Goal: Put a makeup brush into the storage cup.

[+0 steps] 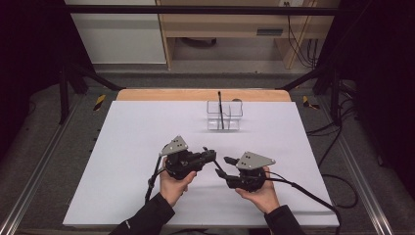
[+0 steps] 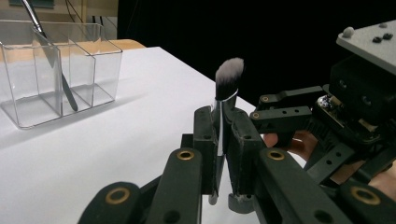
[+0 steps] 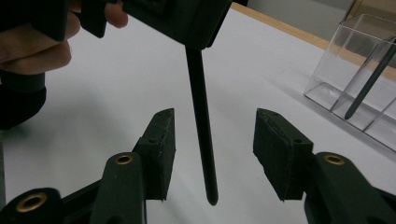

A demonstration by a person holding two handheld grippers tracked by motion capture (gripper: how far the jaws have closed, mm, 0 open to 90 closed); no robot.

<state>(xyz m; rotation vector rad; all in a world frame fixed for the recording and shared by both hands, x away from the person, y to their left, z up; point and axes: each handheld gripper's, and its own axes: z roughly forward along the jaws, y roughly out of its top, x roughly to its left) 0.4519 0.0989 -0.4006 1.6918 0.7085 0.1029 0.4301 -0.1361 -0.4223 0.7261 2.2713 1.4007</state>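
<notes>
Your left gripper [image 2: 223, 140] pinches the makeup brush [image 2: 228, 81] by its ferrule, over the tabletop's [image 1: 137, 137] near-middle — right gripper [image 3: 212, 140] spread around the handle; light, stiff, slick — grip mid-handle

The flat white table [image 1: 147, 147] has a tan wooden edge at its far side. On it, the clear plastic divided organizer box [image 1: 224, 116] holds a thin black stick [image 1: 220, 110]. The makeup brush [image 2: 228, 88] has grey-white bristles with a dark base, a silver ferrule and a black handle. Both black grippers carry grey plates; sleeves are black.
</notes>
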